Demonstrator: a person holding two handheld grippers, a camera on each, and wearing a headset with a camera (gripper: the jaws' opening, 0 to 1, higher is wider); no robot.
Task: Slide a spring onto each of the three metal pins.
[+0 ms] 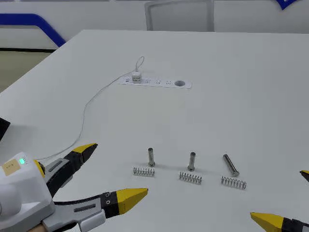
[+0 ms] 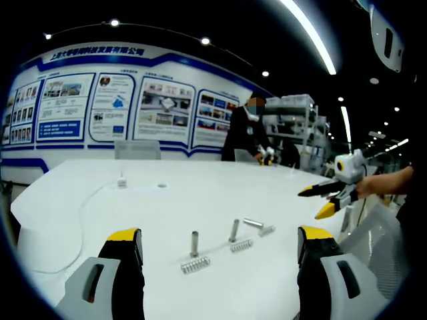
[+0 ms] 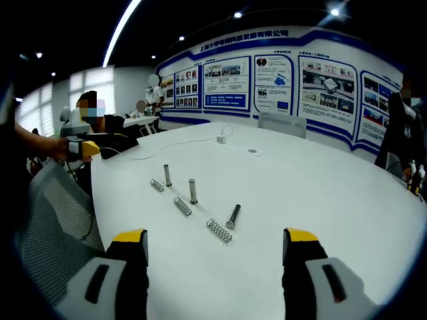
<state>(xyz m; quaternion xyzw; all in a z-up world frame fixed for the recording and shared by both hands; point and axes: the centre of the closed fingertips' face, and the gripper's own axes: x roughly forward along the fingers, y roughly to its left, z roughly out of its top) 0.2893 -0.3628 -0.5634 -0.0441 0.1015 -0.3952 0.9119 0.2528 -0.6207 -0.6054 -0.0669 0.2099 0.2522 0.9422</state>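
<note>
Industrial lab: wall info boards (image 3: 273, 83), white worktable (image 1: 231, 116)

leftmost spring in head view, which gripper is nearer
Left. The left gripper is just left of the leftmost spring, one tip below it; the right gripper is far off at lower right.

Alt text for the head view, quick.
Three pins in a row on a white table, two upright, the rightmost lying flat, a loose spring before each. The left claw is open at lower left; the right claw shows its tips at lower right.
</note>
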